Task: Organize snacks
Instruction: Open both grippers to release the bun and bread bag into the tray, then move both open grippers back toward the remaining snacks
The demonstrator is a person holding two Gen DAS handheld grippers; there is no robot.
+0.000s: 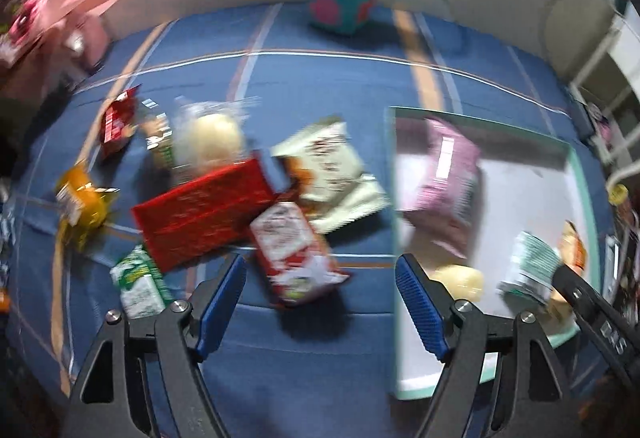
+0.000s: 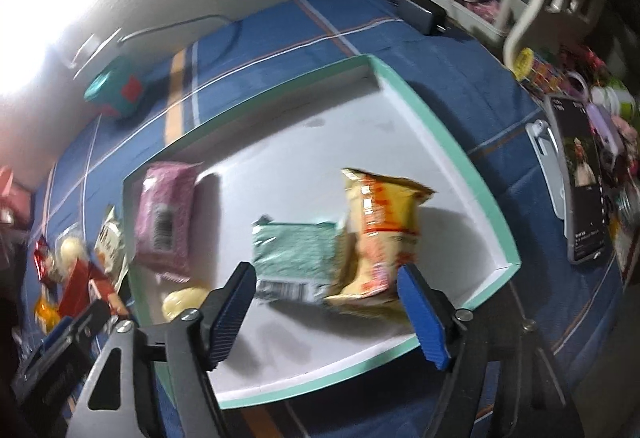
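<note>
Left gripper point(image 1: 320, 294) jaws wide apart, nothing between the pads, pointing steeply down over the blue plaid cloth point(image 1: 304, 350). Just ahead of its left finger: red-and-white snack bag point(image 1: 294, 258), with a long red box point(image 1: 204, 214) overlapping it to the left and a green-and-white packet point(image 1: 138, 284) beside that finger. Farther out: cream bag point(image 1: 332, 174), clear bag with pale contents point(image 1: 212, 134), small red packet point(image 1: 116, 122), orange bag point(image 1: 82, 206). Teal tub point(image 1: 340, 0) sits far ahead by the wall. Right gripper point(image 2: 326, 302) also wide open, holding nothing, hanging over the white tray with mint rim point(image 2: 452, 142). Between its fingers, lying flat: mint-green packet point(image 2: 296, 254); touching that, by the right finger, yellow-orange chip bag point(image 2: 380, 230). Left of the left finger: pale round snack point(image 2: 182, 302), pink packet point(image 2: 166, 218) beyond. Frames are motion-blurred, labels unreadable.
</note>
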